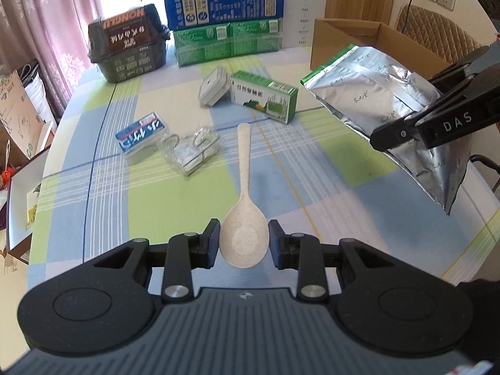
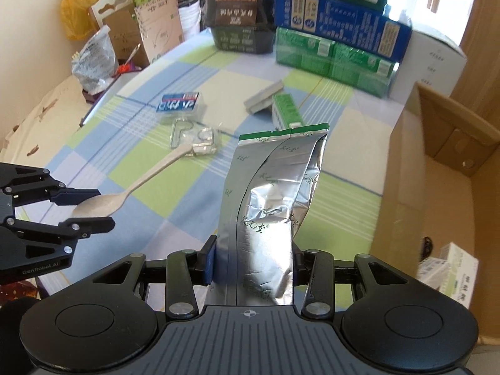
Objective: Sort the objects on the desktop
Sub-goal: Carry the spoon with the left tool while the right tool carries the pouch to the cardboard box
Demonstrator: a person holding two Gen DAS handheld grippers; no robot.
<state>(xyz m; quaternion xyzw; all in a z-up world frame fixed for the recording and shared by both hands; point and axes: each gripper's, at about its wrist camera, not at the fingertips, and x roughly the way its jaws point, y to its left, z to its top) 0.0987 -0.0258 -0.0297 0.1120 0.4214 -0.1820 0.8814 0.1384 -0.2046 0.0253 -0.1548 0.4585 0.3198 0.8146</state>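
- Spoon (image 1: 244, 218): it is cream with tiny specks. The left gripper (image 1: 243, 243) squeezes its bowl between both pads, and the handle sticks out ahead. It hangs in the air above the checked tablecloth (image 1: 175, 206), touching nothing else.
- Foil bag (image 2: 265, 212): it is silver with a green top edge. The right gripper (image 2: 253, 265) is clamped on its lower part, and it also hangs in the air, near the open cardboard box (image 2: 443, 162).
- Inside that cardboard box lie at least 2 small white packs (image 2: 450, 268). I think these are already sorted.
- Left on the tablecloth, close together: a small blue and white case (image 1: 142, 134), a clear pack of metal hooks (image 1: 190, 150), a green medicine box (image 1: 265, 97) and a grey lidded tub (image 1: 214, 86) leaning by it.
- At the far edge stand stacked blue and green cartons (image 1: 225, 22) and a dark tub with a brown label (image 1: 128, 43). I cannot tell if these must be sorted too.
- My guess: the job is partly done. 2 things are in the grippers now and 4 small things wait.
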